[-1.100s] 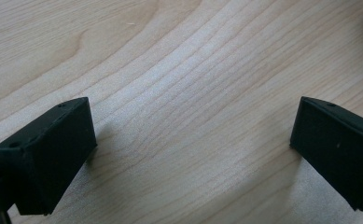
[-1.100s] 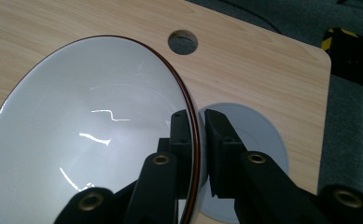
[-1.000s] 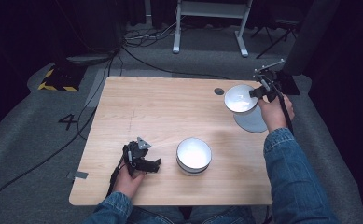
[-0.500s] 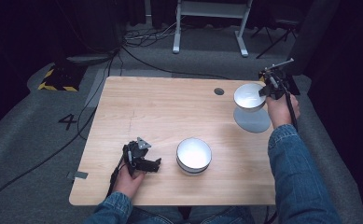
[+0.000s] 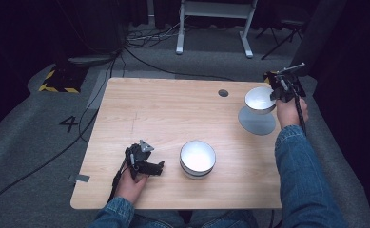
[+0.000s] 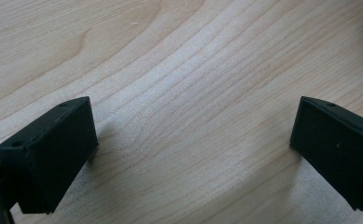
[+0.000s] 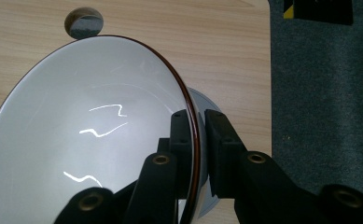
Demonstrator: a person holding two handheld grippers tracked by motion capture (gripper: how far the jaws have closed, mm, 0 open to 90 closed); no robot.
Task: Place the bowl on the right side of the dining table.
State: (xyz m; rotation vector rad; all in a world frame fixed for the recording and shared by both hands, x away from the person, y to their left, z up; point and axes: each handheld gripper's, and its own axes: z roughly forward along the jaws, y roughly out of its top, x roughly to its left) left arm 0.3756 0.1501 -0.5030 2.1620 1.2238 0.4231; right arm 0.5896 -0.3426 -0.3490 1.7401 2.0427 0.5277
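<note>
Right tongs (image 7: 197, 135) pinching white bowl (image 7: 90, 135) (by its rim) — left tongs (image 6: 188, 154) spread.

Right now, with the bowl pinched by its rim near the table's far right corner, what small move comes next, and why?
Probably lower it a little further. The right hand-held gripper clamps the white bowl by its rim, and the bowl hangs above its shadow on the table, apparently not yet resting. The left hand-held gripper sits open.
</note>
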